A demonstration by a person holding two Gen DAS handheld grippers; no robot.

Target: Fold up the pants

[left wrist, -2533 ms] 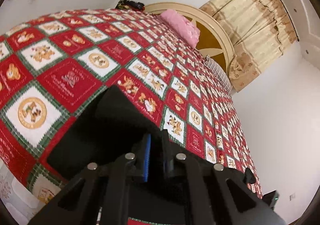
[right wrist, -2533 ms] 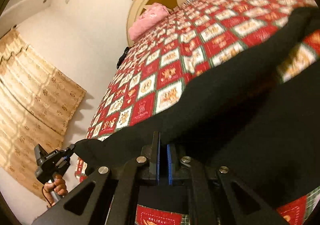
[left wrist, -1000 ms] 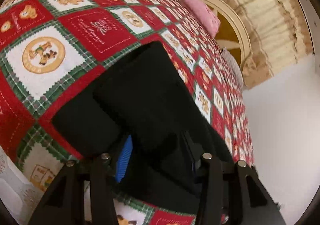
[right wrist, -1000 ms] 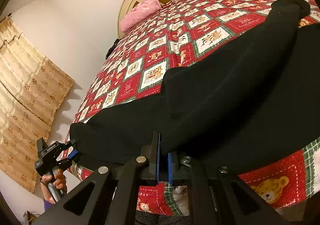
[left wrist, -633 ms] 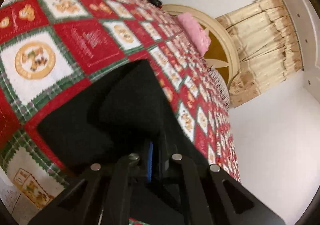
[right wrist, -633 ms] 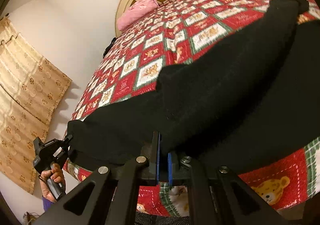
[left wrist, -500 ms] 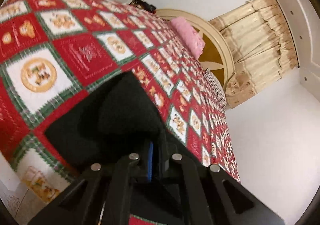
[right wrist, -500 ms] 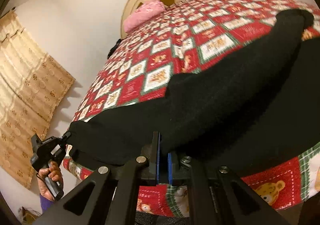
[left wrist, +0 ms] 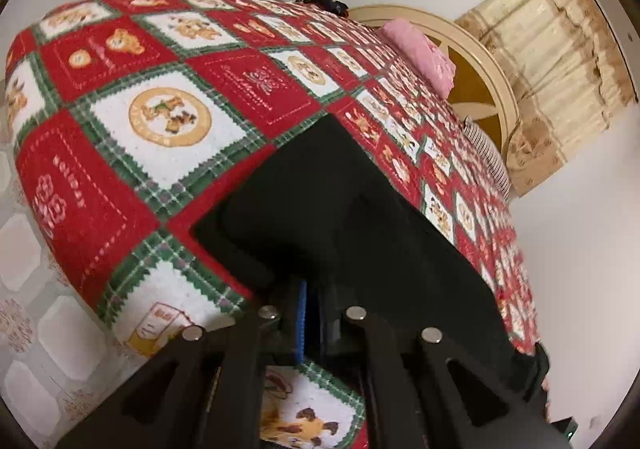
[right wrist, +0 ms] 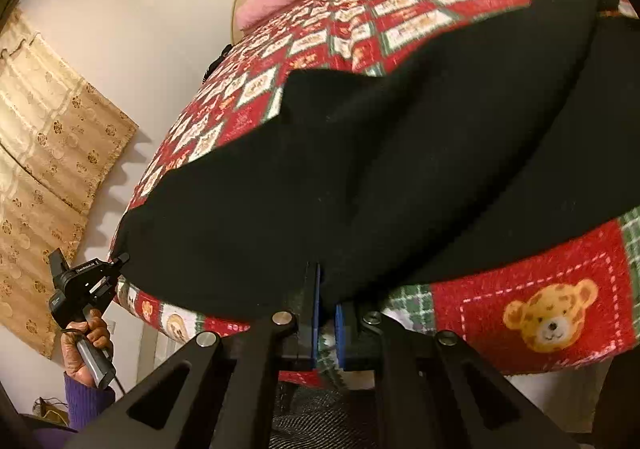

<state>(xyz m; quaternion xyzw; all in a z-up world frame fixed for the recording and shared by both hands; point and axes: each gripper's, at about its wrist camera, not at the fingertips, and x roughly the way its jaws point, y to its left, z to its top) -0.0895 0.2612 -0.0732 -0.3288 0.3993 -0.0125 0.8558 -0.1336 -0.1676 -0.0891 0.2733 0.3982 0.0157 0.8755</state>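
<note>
Black pants (left wrist: 360, 217) lie folded lengthwise along the near edge of a bed with a red, white and green patchwork blanket (left wrist: 168, 117). My left gripper (left wrist: 314, 313) is shut on the pants' end at the bed's corner. In the right wrist view the pants (right wrist: 400, 153) spread across the bed edge. My right gripper (right wrist: 327, 309) has its blue pads close together around the pants' lower edge. The left gripper (right wrist: 116, 263) also shows in the right wrist view at the pants' far end, held by a hand.
A pink pillow (left wrist: 420, 49) and a round cream headboard (left wrist: 492, 89) are at the bed's far end. Gold curtains (right wrist: 44, 153) hang on the wall. A tiled floor (left wrist: 24, 289) lies beside the bed. A dark object (left wrist: 320, 3) sits on the bed's far edge.
The left gripper opened about a second ago, then shut again on the pants' end. Both grippers have pulled back and down toward the bed's edge, drawing the pants with them.
</note>
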